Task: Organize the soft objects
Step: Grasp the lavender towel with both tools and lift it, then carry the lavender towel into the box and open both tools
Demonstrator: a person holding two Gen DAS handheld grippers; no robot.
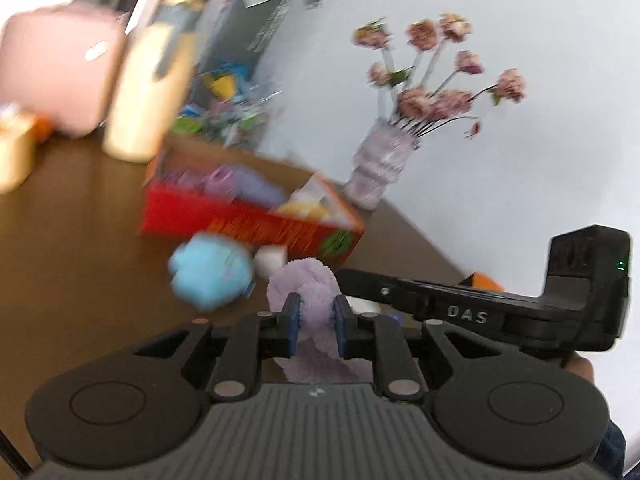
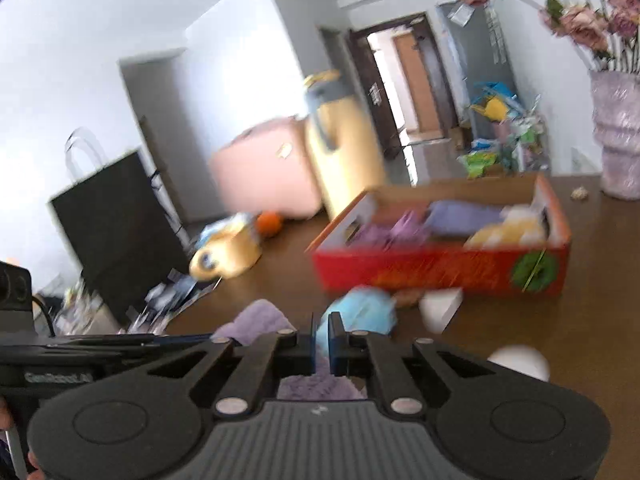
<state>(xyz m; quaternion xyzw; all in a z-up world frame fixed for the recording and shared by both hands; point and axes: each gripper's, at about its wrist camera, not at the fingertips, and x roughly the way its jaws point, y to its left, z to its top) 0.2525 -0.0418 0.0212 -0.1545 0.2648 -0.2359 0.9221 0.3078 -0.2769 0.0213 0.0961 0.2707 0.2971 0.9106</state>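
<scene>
Both tools pinch purple towel (image 1: 304, 288) near box (image 1: 248, 220) edge.

The brown table (image 2: 540, 344) carried a red box (image 2: 440, 272); just before it lay a blue plush (image 2: 360, 312), a vase (image 2: 616, 140) behind.

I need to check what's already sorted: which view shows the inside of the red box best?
The right wrist view: it looks down into the red box, showing purple and yellow soft items. The left wrist view shows the red box more obliquely and blurred.
</scene>
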